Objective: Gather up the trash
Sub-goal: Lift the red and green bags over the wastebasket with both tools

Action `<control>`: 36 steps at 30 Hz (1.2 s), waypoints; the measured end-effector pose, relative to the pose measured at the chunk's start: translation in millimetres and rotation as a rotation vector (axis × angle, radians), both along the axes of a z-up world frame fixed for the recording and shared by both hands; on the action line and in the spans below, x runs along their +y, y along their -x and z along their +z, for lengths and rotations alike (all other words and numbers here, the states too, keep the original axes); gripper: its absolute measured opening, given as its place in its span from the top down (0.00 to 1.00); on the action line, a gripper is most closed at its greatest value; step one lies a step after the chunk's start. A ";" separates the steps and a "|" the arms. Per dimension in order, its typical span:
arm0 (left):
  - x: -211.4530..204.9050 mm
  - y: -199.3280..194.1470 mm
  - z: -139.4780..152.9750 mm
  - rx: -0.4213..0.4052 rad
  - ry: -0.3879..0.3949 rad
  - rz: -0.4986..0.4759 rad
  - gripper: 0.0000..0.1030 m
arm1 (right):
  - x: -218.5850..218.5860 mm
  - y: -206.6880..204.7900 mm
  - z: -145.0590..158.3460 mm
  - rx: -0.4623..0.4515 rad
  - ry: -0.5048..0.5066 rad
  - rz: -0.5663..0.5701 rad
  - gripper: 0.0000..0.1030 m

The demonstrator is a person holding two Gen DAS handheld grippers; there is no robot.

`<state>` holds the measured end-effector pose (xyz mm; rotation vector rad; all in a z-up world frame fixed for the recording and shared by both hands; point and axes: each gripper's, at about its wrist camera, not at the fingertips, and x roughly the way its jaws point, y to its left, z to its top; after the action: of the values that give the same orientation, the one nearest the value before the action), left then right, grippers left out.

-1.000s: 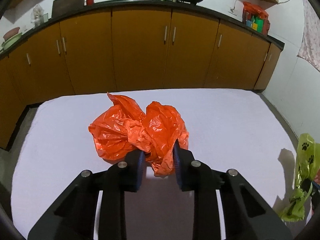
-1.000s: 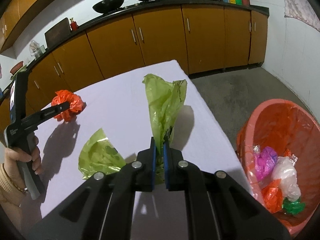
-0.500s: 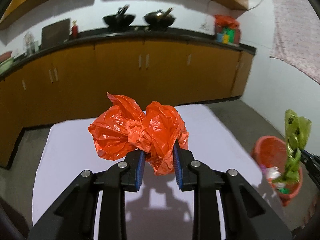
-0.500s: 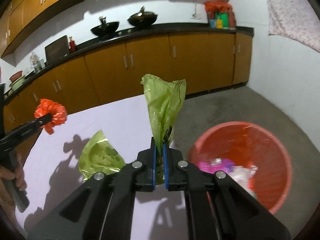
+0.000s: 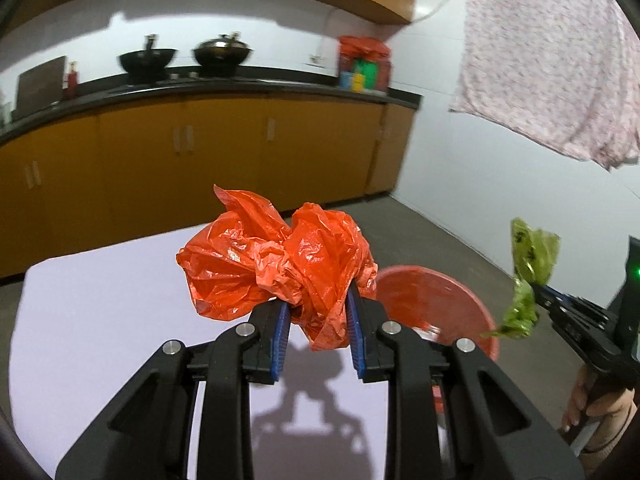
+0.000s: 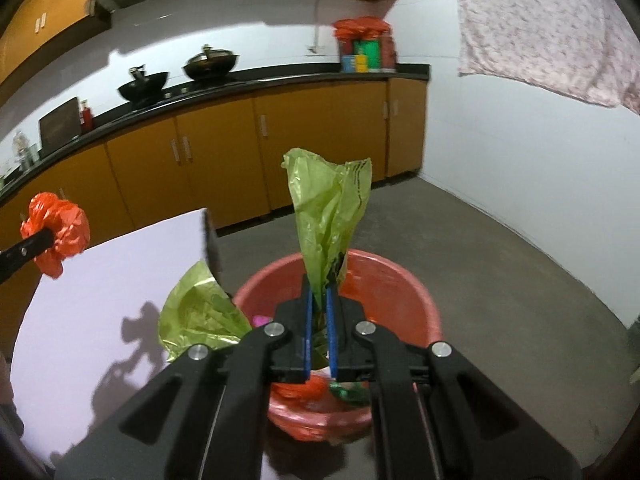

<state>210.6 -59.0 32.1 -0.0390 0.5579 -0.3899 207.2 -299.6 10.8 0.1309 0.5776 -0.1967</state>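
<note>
My left gripper [image 5: 318,300] is shut on a crumpled orange plastic bag [image 5: 276,264] and holds it in the air above the white table [image 5: 100,300]. It also shows at the left of the right wrist view [image 6: 56,232]. My right gripper [image 6: 318,300] is shut on a green plastic bag [image 6: 330,216] and holds it over the red bin [image 6: 400,292], which has trash inside. The green bag also shows at the right of the left wrist view [image 5: 528,272], beside the red bin [image 5: 440,296].
Another green plastic bag [image 6: 200,312] lies on the table [image 6: 100,300] near its right edge, next to the bin. Orange kitchen cabinets [image 6: 224,160] run along the back wall. A patterned cloth [image 5: 560,60] hangs at the upper right. Grey floor [image 6: 500,260] lies to the right.
Both grippers have lifted and swung right with their bags. The right gripper now holds the green bag over the red bin, and the left has raised the orange bag off the table.
</note>
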 end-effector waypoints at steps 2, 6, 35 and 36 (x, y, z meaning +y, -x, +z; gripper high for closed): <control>-19.5 0.2 -3.8 0.008 -0.006 -0.035 0.75 | -13.4 -0.1 -3.3 0.006 -0.013 -0.014 0.93; -49.7 3.2 -12.9 0.017 -0.022 -0.093 0.75 | -30.1 2.4 -10.3 0.015 -0.026 -0.038 0.93; -90.9 -7.3 -53.9 0.109 -0.061 -0.205 0.75 | -39.6 -20.6 -30.8 0.026 -0.047 -0.053 0.93; -93.5 -9.6 -56.2 0.115 -0.061 -0.211 0.75 | -40.6 -23.2 -31.6 0.026 -0.049 -0.054 0.93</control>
<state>220.2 -152.6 -24.1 0.0574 0.6895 -0.5780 230.4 -340.2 -20.8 0.1917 0.6051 -0.2369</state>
